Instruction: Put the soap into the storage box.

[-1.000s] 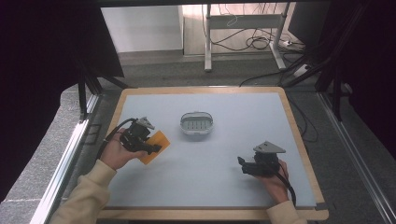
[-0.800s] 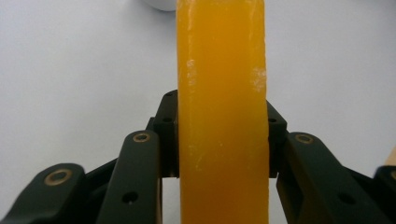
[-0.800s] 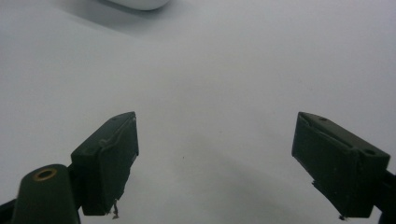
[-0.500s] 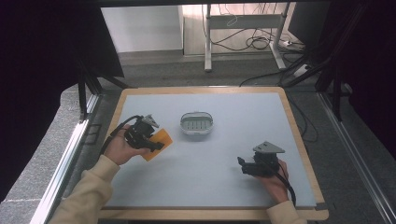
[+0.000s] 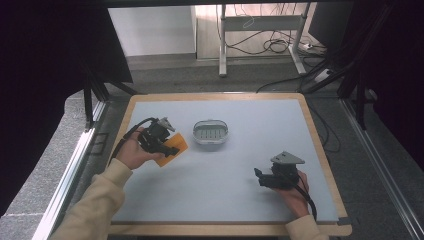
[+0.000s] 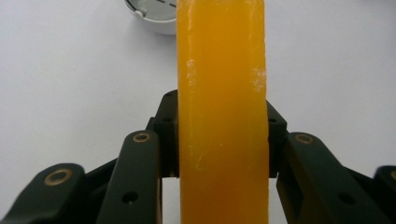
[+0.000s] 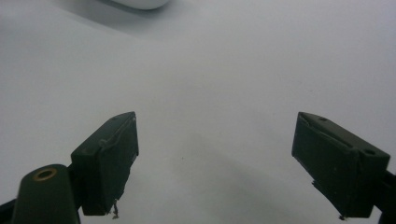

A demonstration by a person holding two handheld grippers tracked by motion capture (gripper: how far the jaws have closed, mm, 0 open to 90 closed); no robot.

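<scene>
Fingers, left gripper: black fingers were pressed on both flat sides of an orange soap bar, which stood on edge between them.
Fingers, right gripper: spread wide apart with nothing between them; bare grey surface lay under the gap.
Left gripper, high view: held in the person's left hand at the left part of the desk, with the orange bar jutting toward the middle.
Right gripper, high view: held low by the right hand at the near right part, well apart from the bar.
Soap dish: oval, pale grey, slotted floor, standing near the desk's middle, just beside the bar but apart from it.
Writing: no brand or label could be read on bar, dish or grippers.
Desk: light grey mat inside a wooden rim.
Room: grey floor, cables under a white metal frame beyond the far edge, dark drapes at both sides.
</scene>
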